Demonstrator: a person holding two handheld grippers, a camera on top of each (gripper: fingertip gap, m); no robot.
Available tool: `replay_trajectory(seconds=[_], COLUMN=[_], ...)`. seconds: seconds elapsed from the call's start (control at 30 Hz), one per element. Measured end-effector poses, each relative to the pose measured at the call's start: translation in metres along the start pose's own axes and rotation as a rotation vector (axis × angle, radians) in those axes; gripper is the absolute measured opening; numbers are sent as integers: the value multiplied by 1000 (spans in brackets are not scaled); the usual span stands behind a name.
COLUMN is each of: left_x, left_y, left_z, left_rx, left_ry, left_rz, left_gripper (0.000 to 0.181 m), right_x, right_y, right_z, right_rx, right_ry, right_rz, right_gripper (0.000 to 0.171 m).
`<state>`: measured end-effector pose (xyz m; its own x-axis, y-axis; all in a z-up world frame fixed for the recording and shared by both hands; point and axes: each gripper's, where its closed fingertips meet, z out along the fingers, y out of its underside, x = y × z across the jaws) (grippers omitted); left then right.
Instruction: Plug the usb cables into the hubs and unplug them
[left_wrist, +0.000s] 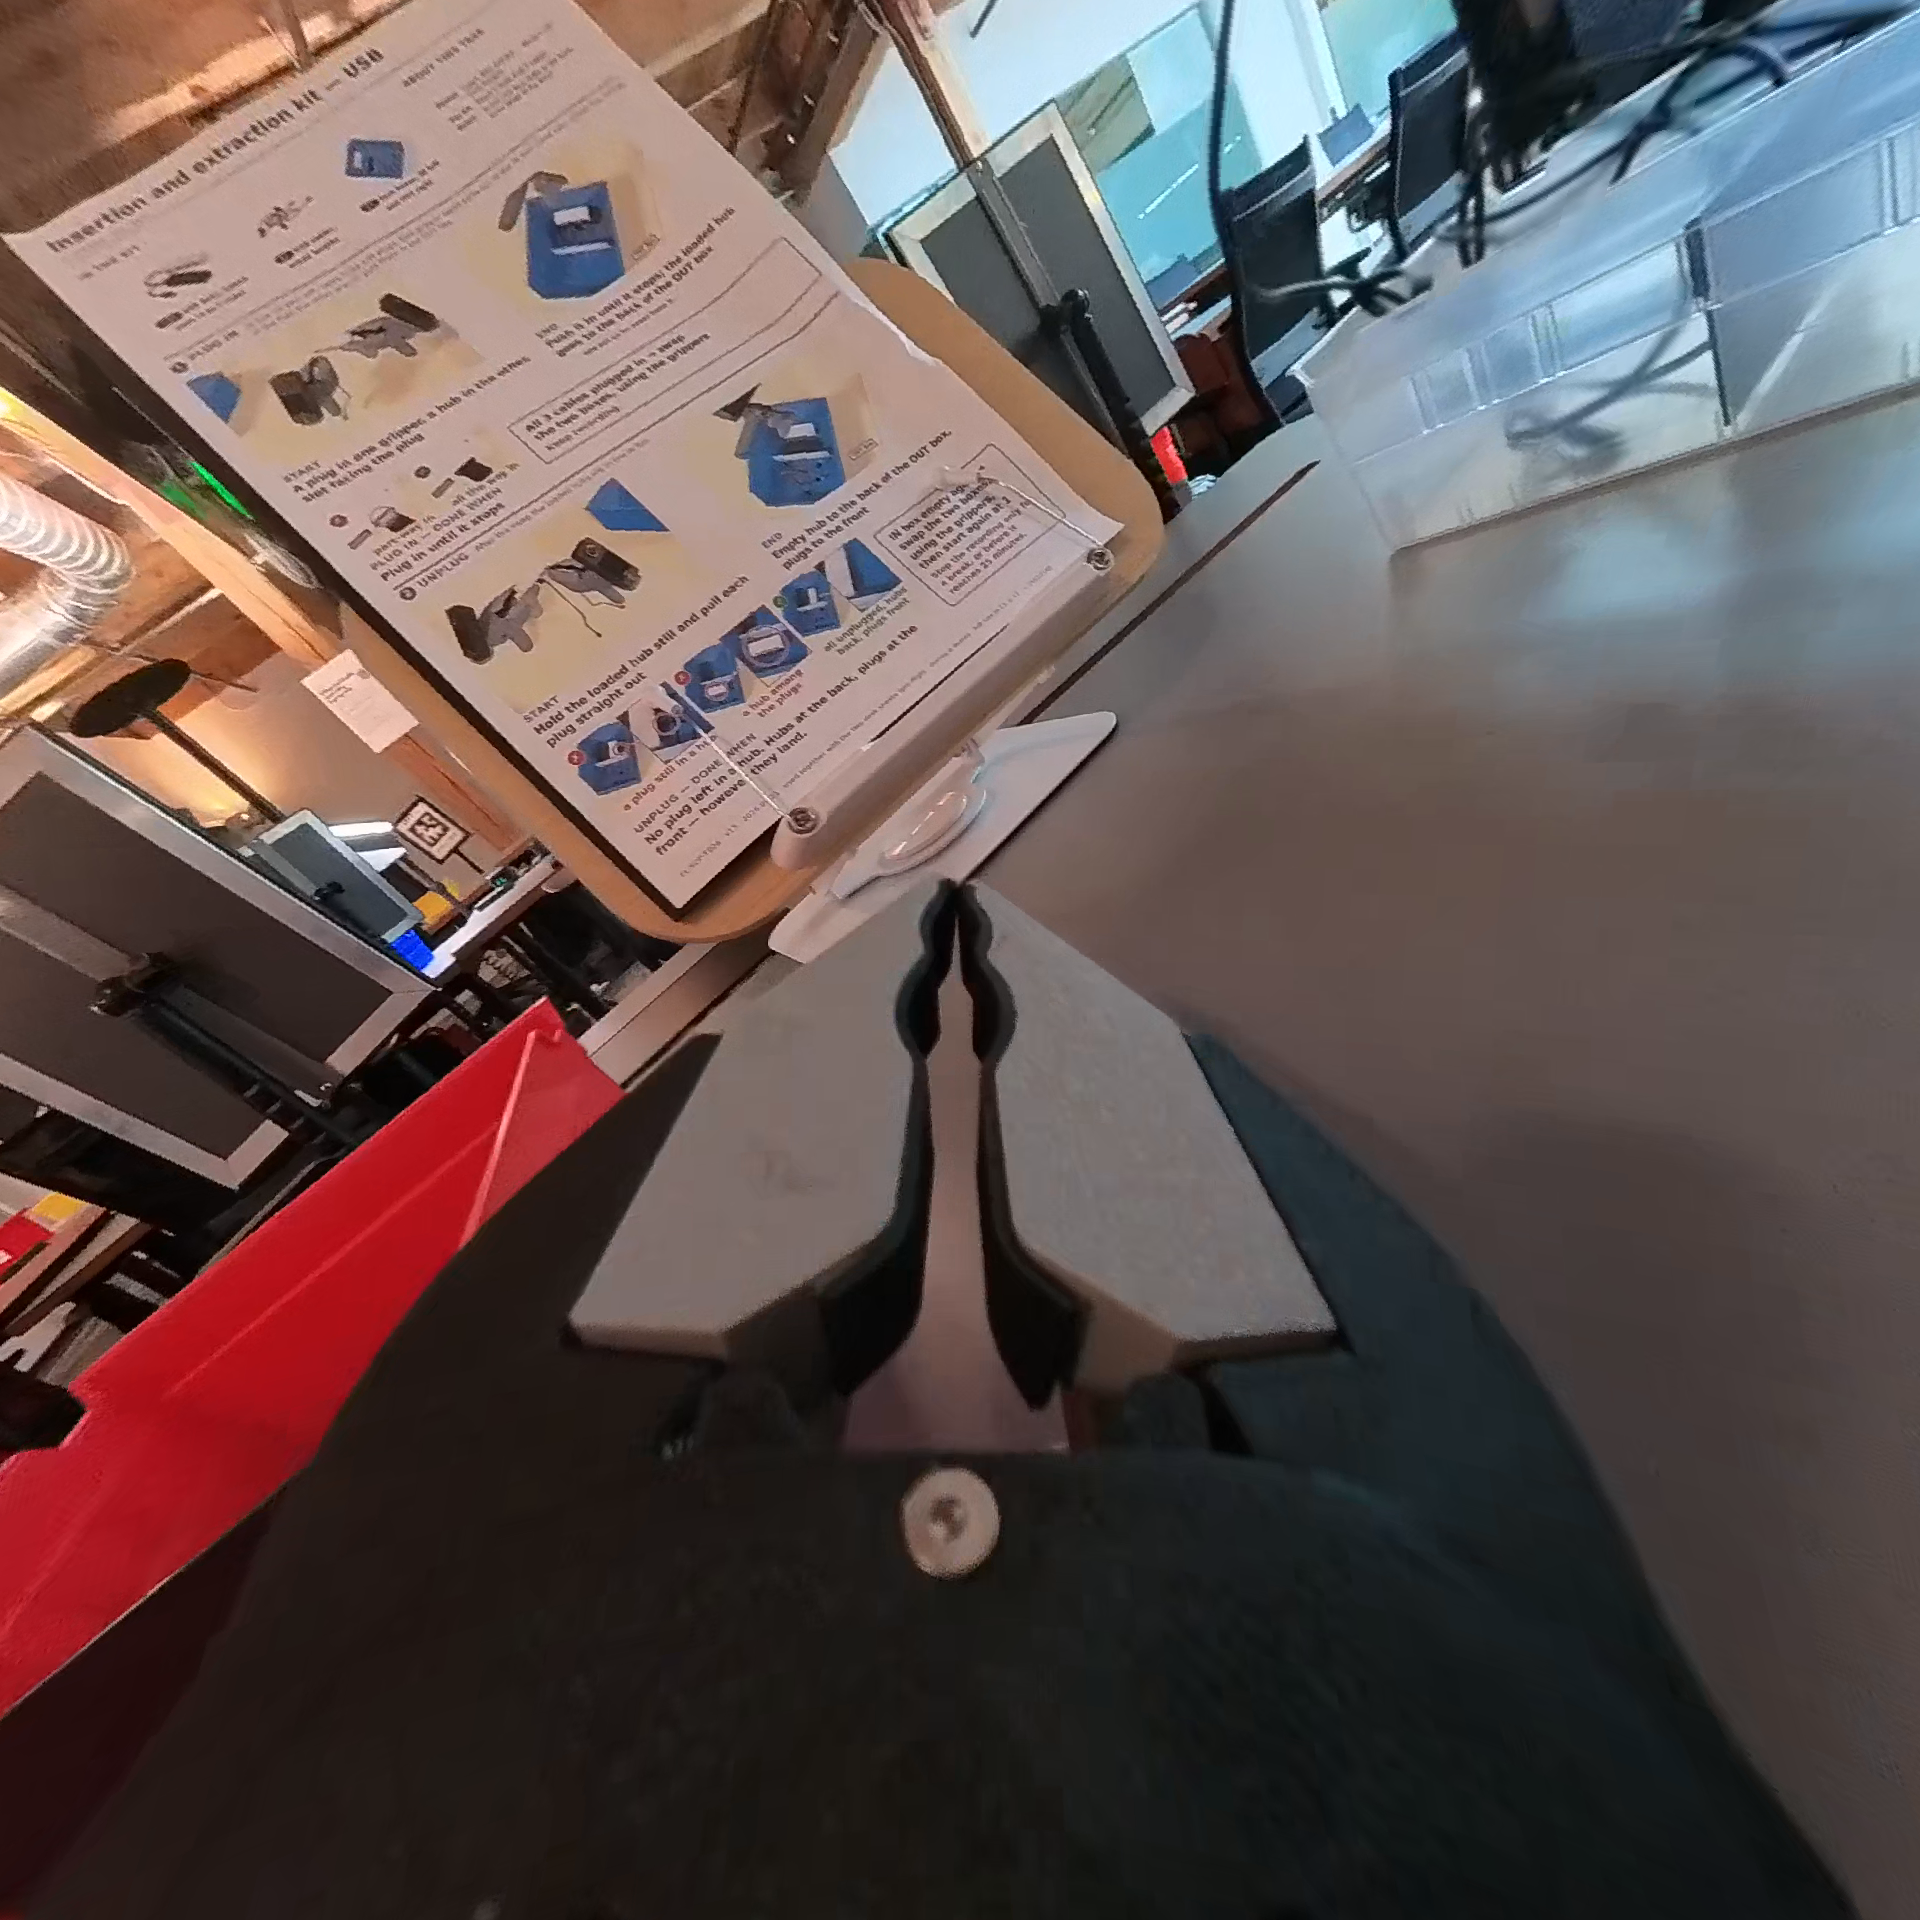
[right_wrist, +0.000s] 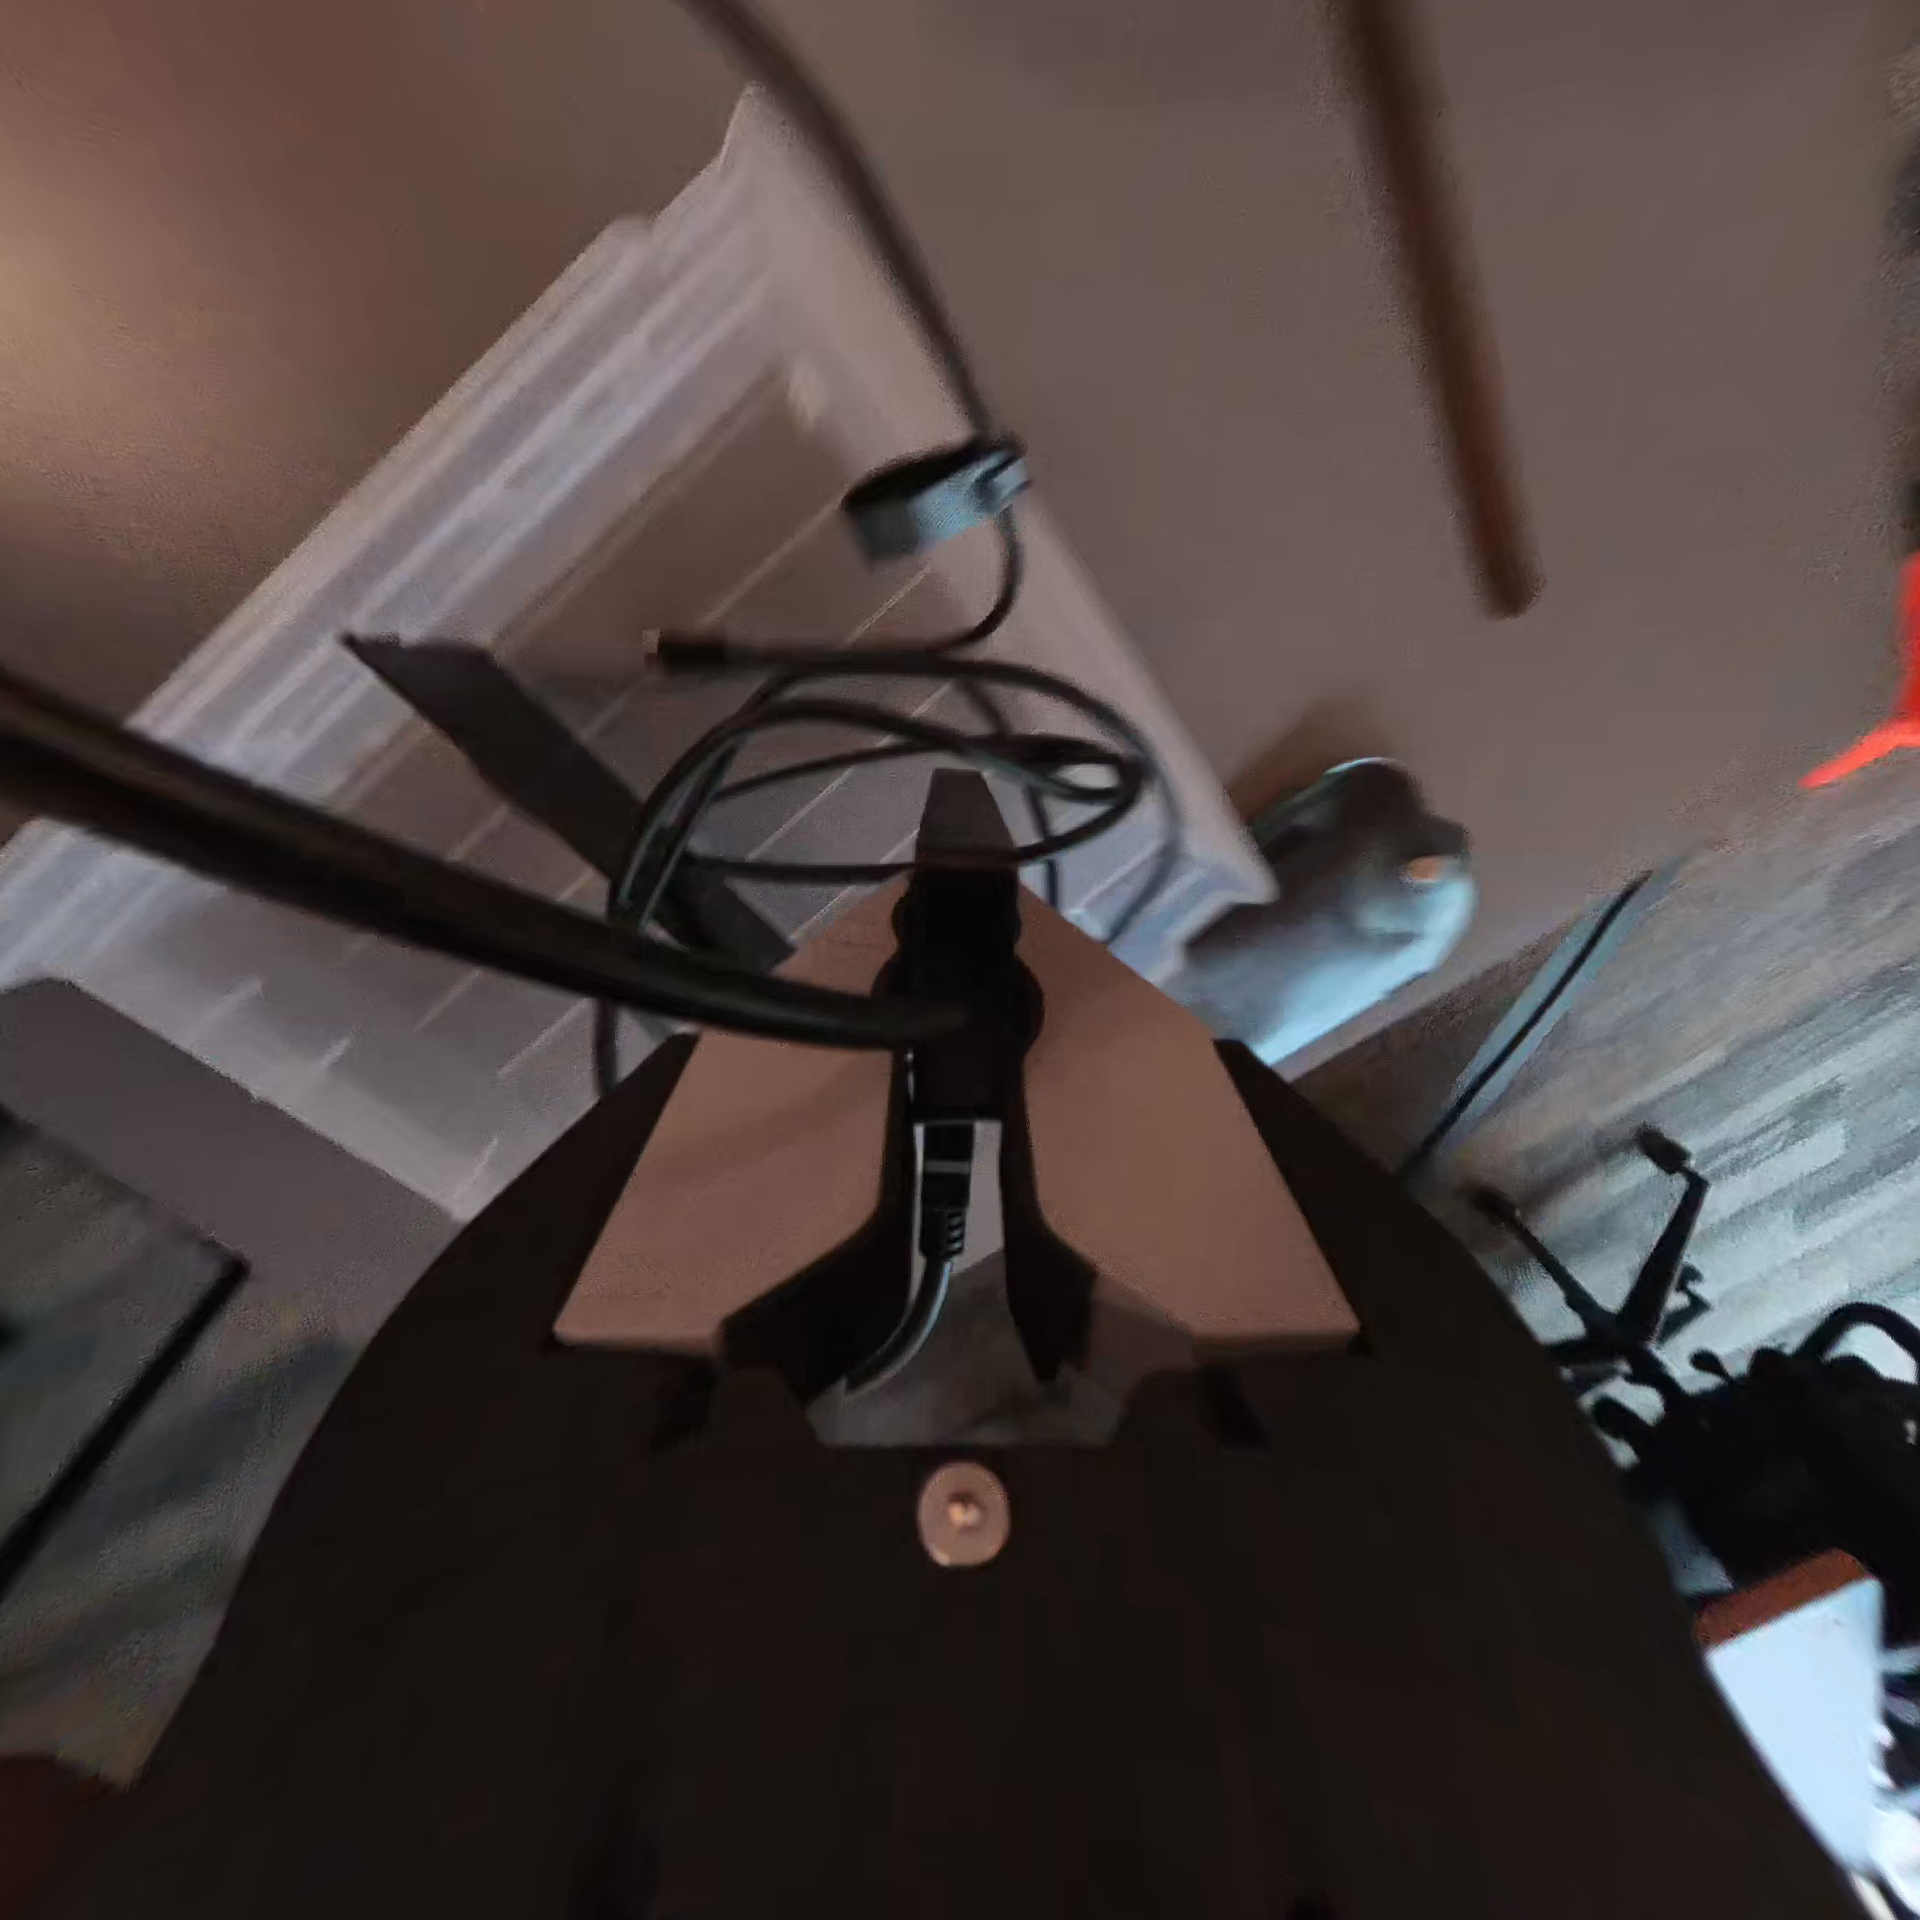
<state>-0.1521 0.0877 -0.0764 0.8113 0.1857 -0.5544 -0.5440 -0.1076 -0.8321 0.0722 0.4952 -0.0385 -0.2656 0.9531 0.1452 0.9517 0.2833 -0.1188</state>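
My left tool (left_wrist: 957, 902): black body, two grey wedge-shaped fingers (left_wrist: 790, 1153) lined with black wavy pads, one silver screw (left_wrist: 950, 1527).
My right tool (right_wrist: 961, 821): same black body, grey wedges, silver screw (right_wrist: 963, 1514).

grey table (left_wrist: 1507, 935) | white stand base (left_wrist: 997, 790) (holding a sheet); clear box (left_wrist: 1662, 343)

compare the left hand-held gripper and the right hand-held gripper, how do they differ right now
The left hand-held gripper is shut with nothing between its fingers; the right hand-held gripper is shut on a black usb cable, whose plug end sits between its fingers. The left one points across a bare grey table toward an instruction sheet; the right one points at a clear bin holding loose cables. Both have the same black body and grey finger blocks.
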Motion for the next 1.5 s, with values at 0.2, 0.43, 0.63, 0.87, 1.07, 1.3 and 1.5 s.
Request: replay_trajectory(seconds=[0.2,0.43,0.63,0.87,1.07,1.3,1.5], left_x=[4,15,26,32,54,72,67], left_y=[1,7,11,12,23,25,18], left_z=[1,4,5,8,14,21,53], left_rx=[-4,-35,-62,-73,-177,-294,-240], left_ry=[11,51,97,93,150,354,401], left_rz=[3,25,41,103,171,-140,-242], left_gripper=[0,0,3,21,28,58,70], right_x=[-31,-35,-58,-143,-272,-286,-216], right_y=[-6,-17,-11,-60,-142,-217,-242], right_z=[107,43,-32,-112,-97,22,74], right_rx=[-211,-58,197,679,896,890,930], right_ry=[-60,-52,-108,-92,-82,-7,134], right_rz=[-51,-13,137,122,-29,60,157], right_gripper=[8,11,51,59,79,94,93])
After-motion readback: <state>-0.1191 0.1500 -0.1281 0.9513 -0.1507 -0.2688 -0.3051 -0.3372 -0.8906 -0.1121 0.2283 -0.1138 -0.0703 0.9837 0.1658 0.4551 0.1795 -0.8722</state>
